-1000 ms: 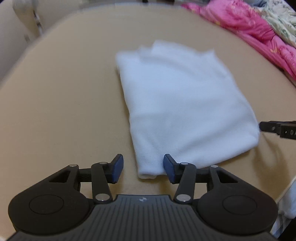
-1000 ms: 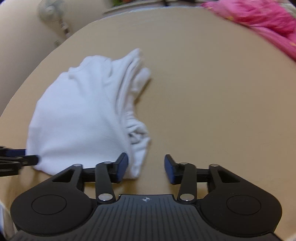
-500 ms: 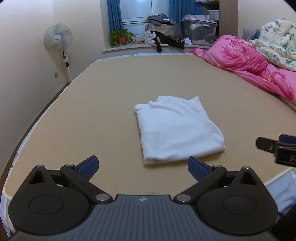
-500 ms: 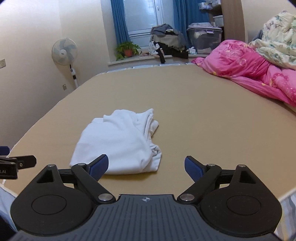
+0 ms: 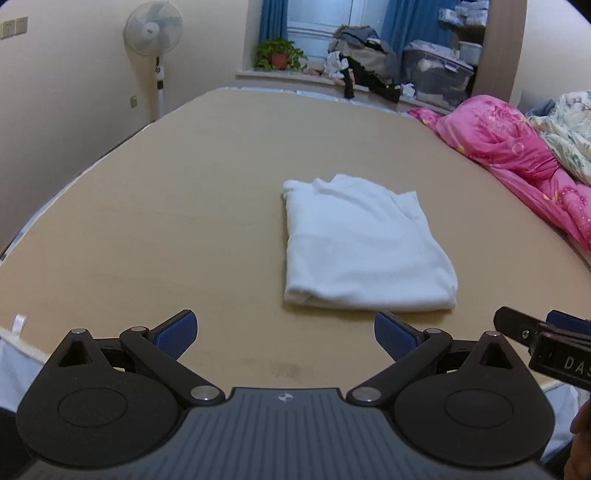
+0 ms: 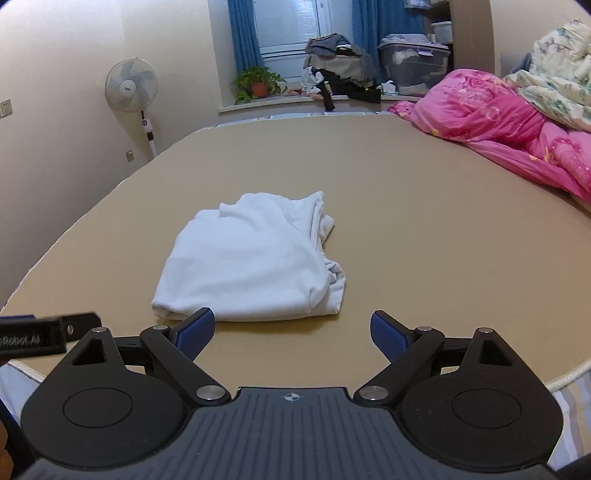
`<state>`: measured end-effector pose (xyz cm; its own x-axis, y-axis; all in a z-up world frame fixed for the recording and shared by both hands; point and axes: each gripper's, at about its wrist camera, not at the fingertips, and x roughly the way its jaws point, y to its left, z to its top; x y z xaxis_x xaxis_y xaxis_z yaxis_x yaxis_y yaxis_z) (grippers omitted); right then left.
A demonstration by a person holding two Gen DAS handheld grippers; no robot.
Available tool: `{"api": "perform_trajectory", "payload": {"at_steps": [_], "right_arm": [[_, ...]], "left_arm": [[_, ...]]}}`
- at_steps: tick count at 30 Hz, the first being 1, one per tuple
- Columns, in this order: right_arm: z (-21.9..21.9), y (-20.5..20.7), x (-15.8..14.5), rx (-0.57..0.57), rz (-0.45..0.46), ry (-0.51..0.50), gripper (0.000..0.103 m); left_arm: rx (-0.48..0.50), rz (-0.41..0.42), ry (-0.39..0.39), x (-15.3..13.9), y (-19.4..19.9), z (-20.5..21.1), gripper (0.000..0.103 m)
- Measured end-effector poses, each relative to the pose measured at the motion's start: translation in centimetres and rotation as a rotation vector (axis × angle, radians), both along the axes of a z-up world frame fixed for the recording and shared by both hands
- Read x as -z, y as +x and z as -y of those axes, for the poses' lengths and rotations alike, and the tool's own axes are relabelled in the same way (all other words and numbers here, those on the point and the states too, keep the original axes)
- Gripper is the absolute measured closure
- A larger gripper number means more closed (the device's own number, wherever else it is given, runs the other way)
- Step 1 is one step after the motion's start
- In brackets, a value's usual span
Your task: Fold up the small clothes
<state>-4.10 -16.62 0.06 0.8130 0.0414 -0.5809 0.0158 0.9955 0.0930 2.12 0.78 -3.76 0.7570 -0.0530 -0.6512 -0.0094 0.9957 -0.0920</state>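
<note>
The folded white garment (image 5: 364, 247) lies flat on the tan bed (image 5: 166, 206), just ahead of both tongs and touching neither. The left tongs (image 5: 284, 334) are spread wide and empty; the right tongs (image 6: 291, 332) likewise (its loose layered edges face right).

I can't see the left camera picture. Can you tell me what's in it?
A folded white garment lies flat on a tan bed, just beyond the open left gripper, which holds nothing. A pink quilt is bunched along the right side, and a standing fan is by the far wall.
</note>
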Motion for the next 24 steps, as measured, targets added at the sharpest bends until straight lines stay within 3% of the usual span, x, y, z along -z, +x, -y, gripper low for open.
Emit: {"api": "perform_trajectory", "payload": {"at_steps": [12,24], "right_arm": [[-0.3,1.7,0.7,-0.033,-0.001,-0.004,0.01],[-1.5,1.6,0.5,-0.072,0.018,-0.021,0.011]], "left_arm": [[0.072,0.028,0.048,0.4,0.9,1.5,0.001],[0.041,0.016,0.058,0.9,1.2,1.4,0.001]]}}
